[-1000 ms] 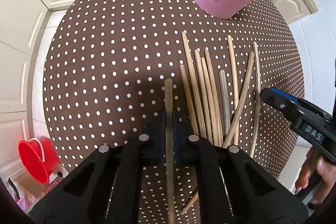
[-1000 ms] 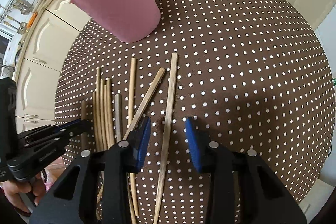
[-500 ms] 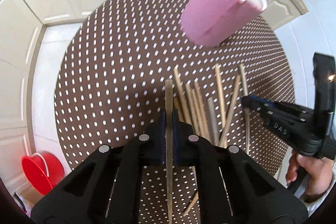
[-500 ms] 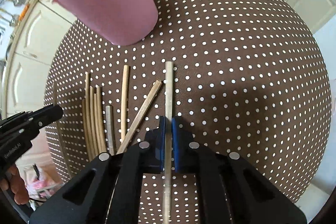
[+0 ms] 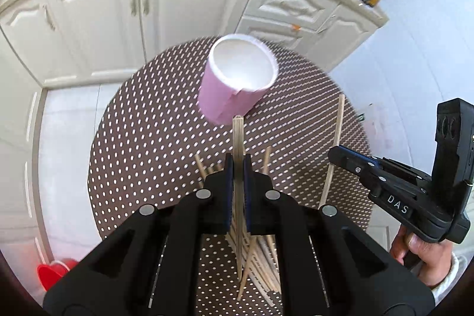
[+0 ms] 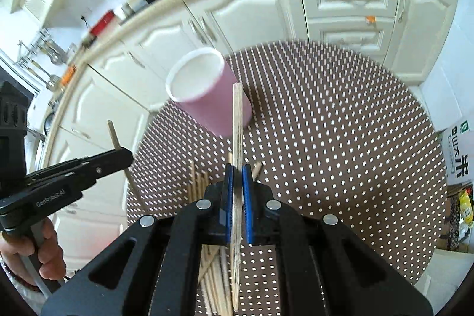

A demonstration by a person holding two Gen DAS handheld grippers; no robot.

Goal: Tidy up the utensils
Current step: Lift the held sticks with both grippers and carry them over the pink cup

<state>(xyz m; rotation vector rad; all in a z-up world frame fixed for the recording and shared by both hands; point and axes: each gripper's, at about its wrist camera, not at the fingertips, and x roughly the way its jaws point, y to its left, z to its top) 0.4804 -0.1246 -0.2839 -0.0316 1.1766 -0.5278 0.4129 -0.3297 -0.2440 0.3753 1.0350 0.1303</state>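
Up front in the left wrist view, the left gripper [image 5: 237,168] is clamping one chopstick [image 5: 238,132] between its blue pads, the stick's tip pointing toward the base of the pink cup [image 5: 237,85]. That cup is standing on the dotted brown table [image 5: 142,144], its white inside showing. More chopsticks [image 5: 263,256] are lying in a loose pile below the fingers. At the right edge the right gripper [image 5: 333,156] is pinching another chopstick.

Meanwhile, in the right wrist view, the right gripper [image 6: 237,171] is squeezing its own chopstick [image 6: 237,120], which is crossing in front of the pink cup [image 6: 207,91]. The left gripper [image 6: 126,153] is showing at left, holding a stick.
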